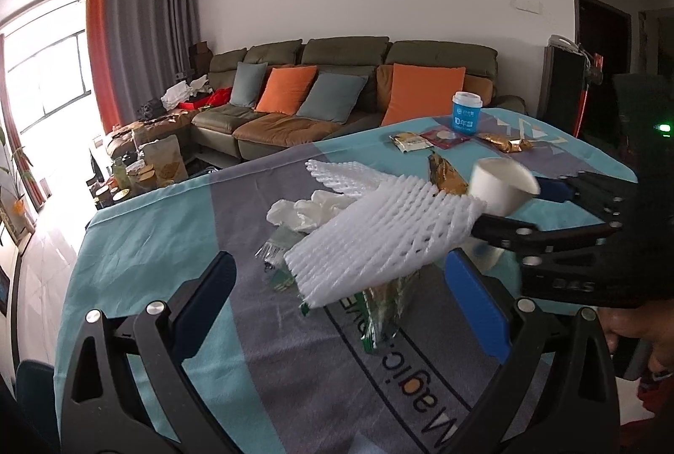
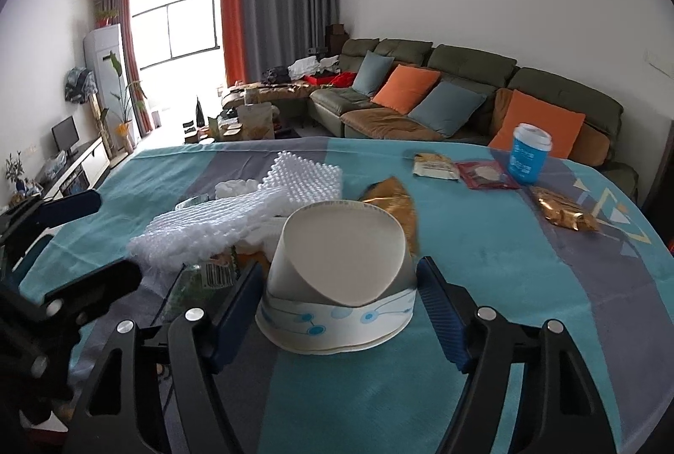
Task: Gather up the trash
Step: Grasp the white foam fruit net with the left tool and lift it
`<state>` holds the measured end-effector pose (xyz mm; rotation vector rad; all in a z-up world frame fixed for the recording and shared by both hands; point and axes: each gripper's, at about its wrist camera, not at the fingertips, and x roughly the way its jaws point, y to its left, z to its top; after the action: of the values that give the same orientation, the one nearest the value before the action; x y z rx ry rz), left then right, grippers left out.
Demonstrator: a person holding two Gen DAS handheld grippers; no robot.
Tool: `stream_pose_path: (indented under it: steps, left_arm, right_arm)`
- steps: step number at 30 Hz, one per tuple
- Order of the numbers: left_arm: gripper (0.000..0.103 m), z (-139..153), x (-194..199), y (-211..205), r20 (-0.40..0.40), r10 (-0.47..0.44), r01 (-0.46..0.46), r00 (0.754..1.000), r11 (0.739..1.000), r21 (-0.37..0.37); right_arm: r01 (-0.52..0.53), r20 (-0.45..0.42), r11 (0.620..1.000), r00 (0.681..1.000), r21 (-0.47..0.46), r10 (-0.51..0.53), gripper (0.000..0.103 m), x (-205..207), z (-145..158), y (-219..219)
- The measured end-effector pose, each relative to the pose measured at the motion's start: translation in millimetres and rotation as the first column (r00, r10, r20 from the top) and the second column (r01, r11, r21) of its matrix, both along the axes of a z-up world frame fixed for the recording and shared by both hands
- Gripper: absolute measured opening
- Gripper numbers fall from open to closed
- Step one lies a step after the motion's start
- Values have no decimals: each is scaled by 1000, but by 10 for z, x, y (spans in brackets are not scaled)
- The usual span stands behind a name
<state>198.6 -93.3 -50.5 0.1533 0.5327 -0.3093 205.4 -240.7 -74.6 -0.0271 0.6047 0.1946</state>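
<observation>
White paper cup (image 2: 341,281) lies on its side between my right gripper's (image 2: 337,311) jaws; they stand wide around it, and I cannot tell if they touch it. My left gripper (image 1: 341,302) hangs open and empty over the table (image 1: 147,243), just short of a foam net (image 1: 379,239). Left of the cup lie that net and a crumpled tissue (image 1: 303,212); behind it a gold wrapper (image 2: 394,203), farther back a blue cup (image 2: 528,155).

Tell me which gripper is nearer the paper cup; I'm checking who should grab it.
Right. The right gripper has its open fingers on either side of the paper cup. The left gripper sits further back, by the foam netting.
</observation>
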Motion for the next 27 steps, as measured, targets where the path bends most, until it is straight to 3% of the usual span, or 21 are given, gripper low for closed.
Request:
stream_pose_path:
  steps: [11, 13, 14, 16, 21, 25, 27]
  left_arm:
    - [97, -111, 114, -372, 22, -65, 61, 998, 987, 148]
    - [87, -102, 130, -405, 40, -59, 52, 997, 986, 159]
    - [75, -91, 139, -406, 44, -54, 47, 998, 987, 155]
    - [69, -90, 188, -381, 27, -42, 38, 999, 991, 126]
    - [33, -110, 250, -321, 2, -22, 21, 1000, 995, 99]
    - [15, -64, 214, -259, 26, -13, 11, 1000, 997, 76]
    - [12, -18, 176, -192, 43, 0, -2, 999, 999, 52]
  right_arm:
    - [51, -10, 998, 999, 26, -51, 72, -129, -12, -279]
    - [49, -10, 998, 999, 28, -48, 71, -134, -16, -275]
    - [46, -9, 998, 999, 29, -46, 72, -142, -17, -269]
    - [42, -9, 999, 999, 33, -42, 72, -150, -16, -266]
    - [40, -3, 999, 999, 31, -40, 72, -161, 4, -266]
    - [40, 5, 999, 999, 35, -40, 72, -172, 25, -261]
    - [37, 14, 999, 999, 35, -37, 72, -183, 51, -247]
